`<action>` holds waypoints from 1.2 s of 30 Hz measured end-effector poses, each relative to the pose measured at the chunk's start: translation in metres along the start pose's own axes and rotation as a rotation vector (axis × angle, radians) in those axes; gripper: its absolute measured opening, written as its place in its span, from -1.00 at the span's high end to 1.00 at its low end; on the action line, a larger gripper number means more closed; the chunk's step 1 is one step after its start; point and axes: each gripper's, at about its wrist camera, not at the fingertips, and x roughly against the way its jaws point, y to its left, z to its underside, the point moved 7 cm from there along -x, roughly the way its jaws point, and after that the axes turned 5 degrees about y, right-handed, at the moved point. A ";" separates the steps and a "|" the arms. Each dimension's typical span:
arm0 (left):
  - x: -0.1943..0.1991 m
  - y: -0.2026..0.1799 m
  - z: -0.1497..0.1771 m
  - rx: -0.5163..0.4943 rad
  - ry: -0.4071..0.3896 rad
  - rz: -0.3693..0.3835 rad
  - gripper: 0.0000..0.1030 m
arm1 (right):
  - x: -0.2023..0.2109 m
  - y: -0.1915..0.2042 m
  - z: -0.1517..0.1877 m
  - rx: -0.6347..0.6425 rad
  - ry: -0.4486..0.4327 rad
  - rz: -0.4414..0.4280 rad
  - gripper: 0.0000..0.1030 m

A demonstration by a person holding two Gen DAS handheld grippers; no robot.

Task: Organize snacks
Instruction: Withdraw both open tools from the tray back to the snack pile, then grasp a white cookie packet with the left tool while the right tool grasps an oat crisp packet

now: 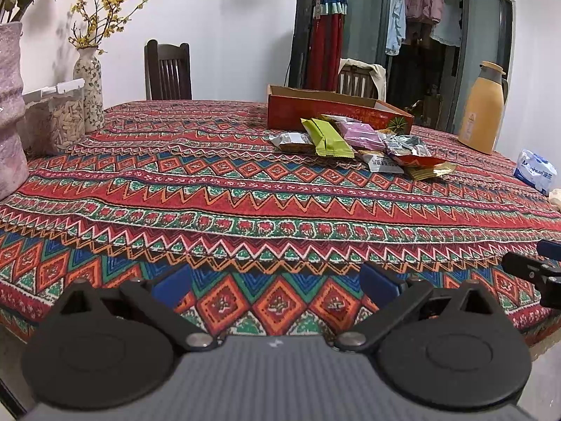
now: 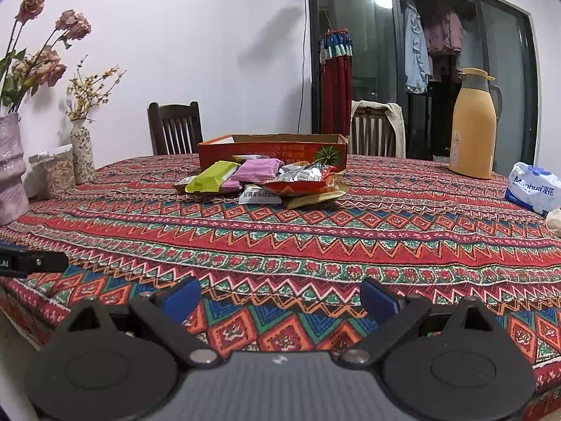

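We have both grippers at the near edge of the table (image 1: pixel 245 189), low over the cloth. Left gripper (image 1: pixel 277 282) jaws spread wide, nothing in them; right gripper (image 2: pixel 280 296) same. Snacks (image 2: pixel 266 179) piled mid-table, touching the front of the open red box (image 2: pixel 273 147). Flask (image 2: pixel 473 129) and tissue pack (image 2: pixel 533 184) off right, well apart from the pile.
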 end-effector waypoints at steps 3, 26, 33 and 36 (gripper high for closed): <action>-0.008 0.002 -0.004 0.001 0.009 -0.002 -1.00 | -0.007 -0.002 -0.001 -0.002 0.013 0.004 -0.89; -0.120 0.018 -0.105 0.044 0.146 0.157 -0.93 | -0.121 0.020 -0.059 -0.016 0.209 -0.079 -0.60; -0.175 0.014 -0.166 -0.008 0.119 0.133 -0.65 | -0.184 0.030 -0.093 0.025 0.244 -0.109 -0.45; -0.200 0.005 -0.182 -0.013 0.145 0.173 -0.62 | -0.210 0.031 -0.108 0.004 0.243 -0.114 -0.41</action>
